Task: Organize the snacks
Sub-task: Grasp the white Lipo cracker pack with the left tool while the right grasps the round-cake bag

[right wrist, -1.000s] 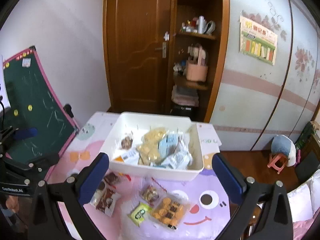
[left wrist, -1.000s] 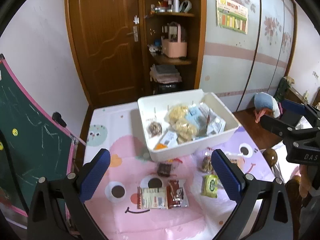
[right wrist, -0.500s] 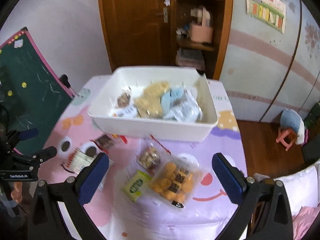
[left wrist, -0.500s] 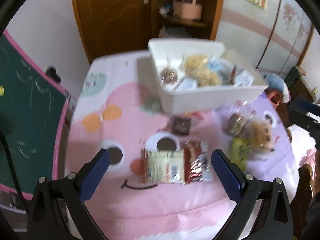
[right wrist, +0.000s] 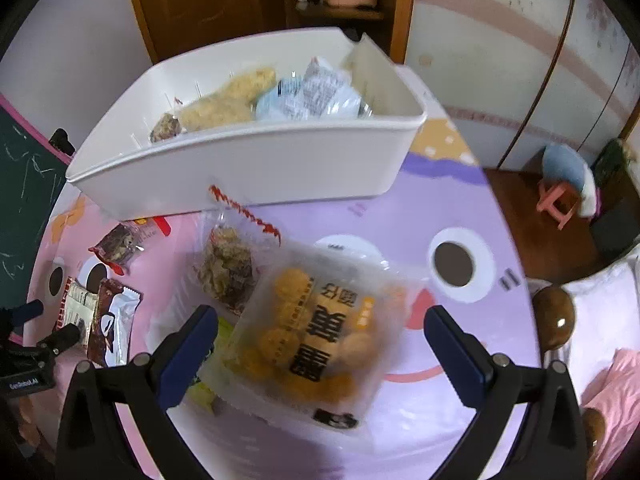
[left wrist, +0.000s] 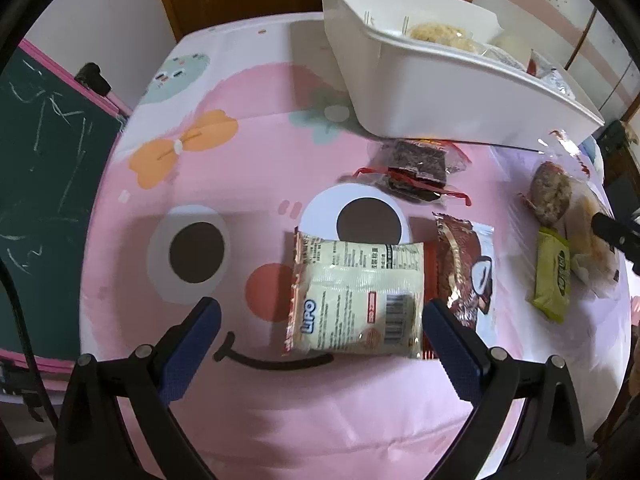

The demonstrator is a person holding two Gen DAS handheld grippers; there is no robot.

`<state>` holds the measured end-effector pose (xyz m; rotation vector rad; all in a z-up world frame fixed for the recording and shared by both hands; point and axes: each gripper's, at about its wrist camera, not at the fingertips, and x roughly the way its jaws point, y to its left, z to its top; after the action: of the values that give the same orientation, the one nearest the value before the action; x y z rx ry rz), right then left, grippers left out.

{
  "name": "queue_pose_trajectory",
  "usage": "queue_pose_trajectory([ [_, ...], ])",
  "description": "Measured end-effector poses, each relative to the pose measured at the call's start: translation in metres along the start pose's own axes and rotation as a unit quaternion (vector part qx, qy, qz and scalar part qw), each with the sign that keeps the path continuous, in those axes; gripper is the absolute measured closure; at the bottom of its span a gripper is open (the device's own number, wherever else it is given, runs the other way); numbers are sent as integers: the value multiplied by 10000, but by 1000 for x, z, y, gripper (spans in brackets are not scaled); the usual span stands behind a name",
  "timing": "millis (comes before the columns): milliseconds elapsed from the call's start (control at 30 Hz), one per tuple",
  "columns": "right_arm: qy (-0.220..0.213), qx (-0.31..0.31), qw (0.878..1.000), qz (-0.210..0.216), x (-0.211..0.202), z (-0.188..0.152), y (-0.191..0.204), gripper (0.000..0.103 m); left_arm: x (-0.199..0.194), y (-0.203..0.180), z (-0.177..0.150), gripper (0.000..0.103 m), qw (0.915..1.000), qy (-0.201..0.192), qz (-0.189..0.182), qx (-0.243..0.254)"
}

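My left gripper is open, low over the table, its jaws either side of a cream LIPO packet. A brown chocolate packet lies beside it, a dark snack with red ties behind. My right gripper is open, straddling a clear bag of yellow pastries. A clear bag with a brown cake lies next to it. The white bin holds several snacks; it also shows in the left wrist view.
A green packet lies at the right of the pink cartoon tablecloth. A green chalkboard leans at the left. A wooden door and shelf stand behind. A small pink stool stands on the floor.
Both grippers have dropped down close to the table. The left now frames the LIPO packet, the right frames the yellow pastry bag. Both stay open.
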<state>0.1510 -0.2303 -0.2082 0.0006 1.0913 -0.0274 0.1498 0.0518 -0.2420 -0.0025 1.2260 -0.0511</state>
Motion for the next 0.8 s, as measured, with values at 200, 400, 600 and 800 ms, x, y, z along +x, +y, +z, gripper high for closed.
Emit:
queue_pose_trajectory([
  [200,109,-90,9994,-317,19,0,6,0,16,-5,7,3,9999,169,5,-15],
  [400,490,193,9986,-49,41,-4,-4,0,25,-14,14,2,9999,167,-3,31],
  [600,354,131,9991,-168,42,-15,-4,2,26,-25,15,2,9999,102,12,43],
  [800,198,-27,9996,-192,33,-29,3,12,24,-25,11,3,9999,41,74,-72],
])
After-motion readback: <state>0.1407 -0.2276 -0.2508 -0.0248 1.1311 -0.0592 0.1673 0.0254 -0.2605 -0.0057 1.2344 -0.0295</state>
